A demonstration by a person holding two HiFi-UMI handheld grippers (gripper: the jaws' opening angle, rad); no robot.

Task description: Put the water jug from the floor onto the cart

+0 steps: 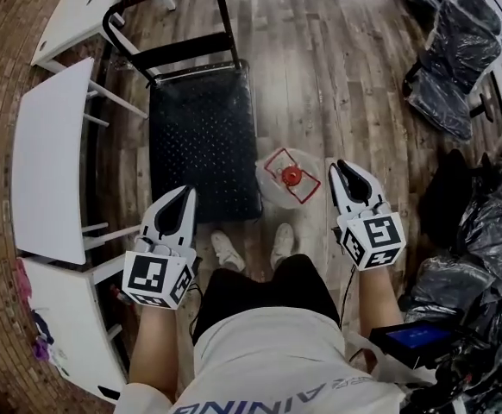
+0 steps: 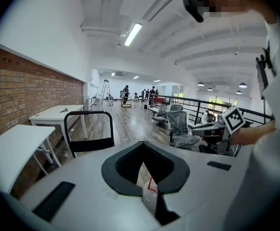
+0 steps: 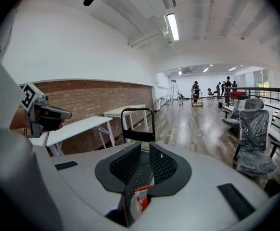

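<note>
Water jug (image 1: 287, 178) stood on the floor (image 1: 337, 76) at four o'clock from the bare cart (image 1: 203, 145), not yet lifted. The left gripper (image 1: 185, 194) had its jaws shut and the right gripper (image 1: 341, 167) had its jaws barely parted, both empty.

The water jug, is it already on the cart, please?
No, the water jug stands on the wooden floor just right of the cart and its black deck.

left tongs (image 2: 142, 144): tips together | water jug (image 2: 148, 190): visible below, between the pads | cart (image 2: 89, 145): ahead, beside white table (image 2: 15, 143)
</note>
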